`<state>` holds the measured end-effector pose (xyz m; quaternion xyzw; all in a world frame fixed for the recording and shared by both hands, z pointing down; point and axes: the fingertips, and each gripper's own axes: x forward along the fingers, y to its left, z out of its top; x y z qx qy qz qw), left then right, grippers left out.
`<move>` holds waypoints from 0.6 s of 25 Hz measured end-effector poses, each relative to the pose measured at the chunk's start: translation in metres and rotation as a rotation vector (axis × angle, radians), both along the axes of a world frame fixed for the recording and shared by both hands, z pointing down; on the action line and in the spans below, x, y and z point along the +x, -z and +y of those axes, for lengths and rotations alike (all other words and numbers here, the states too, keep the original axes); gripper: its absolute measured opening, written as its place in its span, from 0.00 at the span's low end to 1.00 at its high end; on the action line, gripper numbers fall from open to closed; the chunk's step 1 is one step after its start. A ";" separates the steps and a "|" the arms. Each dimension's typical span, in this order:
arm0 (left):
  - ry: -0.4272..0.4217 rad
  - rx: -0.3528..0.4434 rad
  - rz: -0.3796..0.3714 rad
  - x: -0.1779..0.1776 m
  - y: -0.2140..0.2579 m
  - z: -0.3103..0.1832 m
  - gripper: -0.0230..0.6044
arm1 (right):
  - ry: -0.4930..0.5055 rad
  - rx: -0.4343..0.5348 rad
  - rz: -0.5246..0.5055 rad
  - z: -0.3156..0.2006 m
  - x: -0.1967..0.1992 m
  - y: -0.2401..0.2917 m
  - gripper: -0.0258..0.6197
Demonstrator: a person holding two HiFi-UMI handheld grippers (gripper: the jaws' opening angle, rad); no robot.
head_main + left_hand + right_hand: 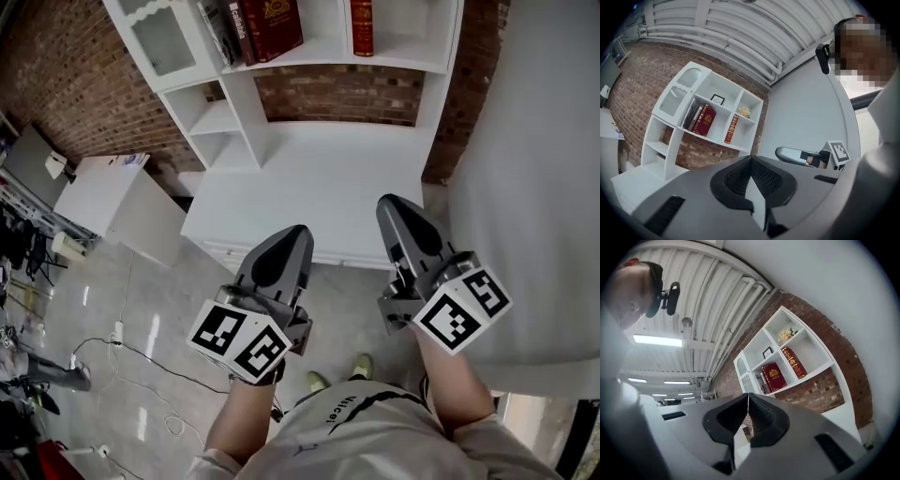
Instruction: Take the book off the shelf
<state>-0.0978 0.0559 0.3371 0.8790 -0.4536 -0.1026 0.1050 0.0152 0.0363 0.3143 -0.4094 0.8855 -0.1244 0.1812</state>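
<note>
Grippers first: your left gripper (296, 232) has its jaws pressed together with nothing between them, and your right gripper (390, 202) is likewise closed and empty (its nose tipped a little upward). Both point toward the white shelf unit (330, 54), well short of it. Up ahead of the left gripper, the maroon book (277, 24) leans against darker volumes (219, 30) in one compartment. Up ahead of the right gripper, the slim red book (362, 22) stands in the next compartment over. Neither gripper touches either book.
</note>
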 end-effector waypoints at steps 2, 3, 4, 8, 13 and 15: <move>0.007 0.006 -0.013 0.005 -0.004 -0.003 0.05 | -0.029 0.063 0.092 0.001 -0.002 -0.001 0.07; 0.009 0.011 -0.020 0.007 -0.007 -0.004 0.06 | -0.043 0.102 0.144 0.002 -0.004 -0.002 0.07; 0.008 0.015 -0.025 0.010 -0.010 -0.006 0.05 | -0.054 0.139 0.193 0.003 -0.007 -0.005 0.07; 0.014 0.009 -0.046 0.019 -0.021 -0.014 0.05 | -0.039 0.189 0.302 0.000 -0.011 -0.021 0.07; 0.040 0.027 -0.064 0.035 -0.001 -0.028 0.05 | -0.033 0.202 0.332 -0.012 0.007 -0.011 0.07; 0.043 0.035 -0.061 0.043 0.005 -0.032 0.06 | -0.033 0.210 0.330 -0.017 0.016 -0.008 0.07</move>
